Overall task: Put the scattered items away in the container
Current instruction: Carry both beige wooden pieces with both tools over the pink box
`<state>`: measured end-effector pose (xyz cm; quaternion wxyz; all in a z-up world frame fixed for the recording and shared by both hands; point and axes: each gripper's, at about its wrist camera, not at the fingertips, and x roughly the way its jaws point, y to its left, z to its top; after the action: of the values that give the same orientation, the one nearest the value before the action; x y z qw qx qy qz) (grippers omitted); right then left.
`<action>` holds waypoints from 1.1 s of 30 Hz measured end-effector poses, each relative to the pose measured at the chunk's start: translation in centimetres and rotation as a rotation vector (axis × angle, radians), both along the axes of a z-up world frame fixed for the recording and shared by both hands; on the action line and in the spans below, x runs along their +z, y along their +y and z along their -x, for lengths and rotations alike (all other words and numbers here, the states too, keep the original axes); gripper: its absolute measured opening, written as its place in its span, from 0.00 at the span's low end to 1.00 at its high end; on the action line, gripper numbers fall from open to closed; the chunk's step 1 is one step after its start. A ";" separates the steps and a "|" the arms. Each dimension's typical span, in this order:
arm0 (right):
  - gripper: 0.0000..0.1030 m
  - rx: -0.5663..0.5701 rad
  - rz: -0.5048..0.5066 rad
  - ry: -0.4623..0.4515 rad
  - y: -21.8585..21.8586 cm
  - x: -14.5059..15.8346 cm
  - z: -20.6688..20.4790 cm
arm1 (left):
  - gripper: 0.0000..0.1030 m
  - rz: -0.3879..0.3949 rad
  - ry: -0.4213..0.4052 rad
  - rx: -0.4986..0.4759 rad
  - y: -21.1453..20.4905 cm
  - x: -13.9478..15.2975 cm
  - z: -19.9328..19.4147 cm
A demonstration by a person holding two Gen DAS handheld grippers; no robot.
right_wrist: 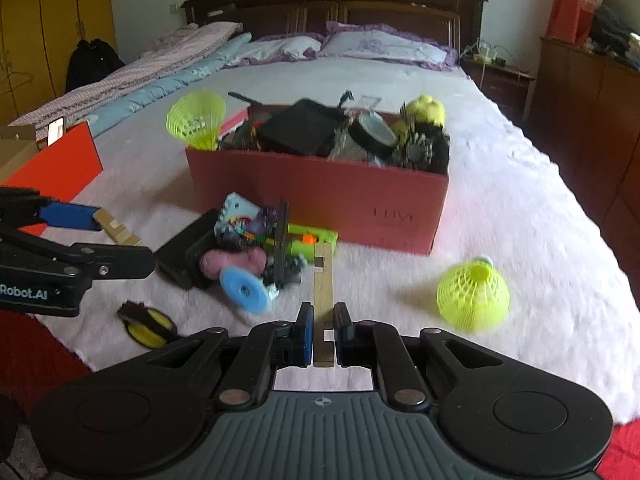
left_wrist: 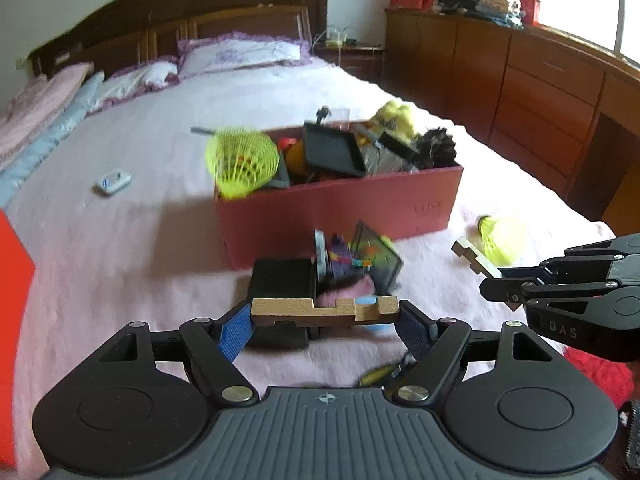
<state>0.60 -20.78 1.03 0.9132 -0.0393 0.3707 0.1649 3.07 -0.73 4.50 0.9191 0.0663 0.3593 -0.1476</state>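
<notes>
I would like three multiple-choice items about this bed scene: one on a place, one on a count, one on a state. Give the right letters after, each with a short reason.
1. Where does the loose shuttlecock lie?
A. inside the box
B. on the bed cover, right of the box
C. on the pillow

2. How many notched wooden pieces are held in the grippers?
A. none
B. one
C. two

3. How is the red box?
A. empty
B. filled with items
C. closed with a lid

Answers: 1 B, it rests on the bed cover apart from the box. 2 C, the left gripper holds one wooden piece by its ends, the right gripper holds another wooden piece. 3 B, things rise above its rim.
</notes>
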 end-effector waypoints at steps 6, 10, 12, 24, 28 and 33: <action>0.11 0.006 -0.001 -0.044 0.1 1.4 -1.7 | 0.73 0.011 -0.034 -0.035 -1.1 1.7 -2.2; 0.11 0.010 -0.004 -0.075 0.2 2.5 -2.9 | 0.73 0.001 -0.068 -0.078 -2.2 2.9 -3.5; 0.11 0.011 -0.004 -0.089 0.2 3.0 -3.5 | 0.73 -0.018 -0.082 -0.099 -2.7 3.3 -4.4; 0.11 -0.009 -0.004 -0.123 0.6 4.7 -7.9 | 0.73 -0.044 -0.109 -0.107 -4.1 3.1 -10.7; 0.11 -0.010 0.000 -0.135 0.8 4.9 -9.7 | 0.73 -0.048 -0.111 -0.099 -4.3 3.3 -12.9; 0.11 -0.015 -0.004 -0.151 1.6 5.1 -12.3 | 0.73 -0.048 -0.111 -0.058 -4.5 3.5 -16.0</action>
<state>12.85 -19.21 6.09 0.9398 -0.0469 0.3007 0.1555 19.04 -5.27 7.98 0.9311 0.1068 0.3091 -0.1615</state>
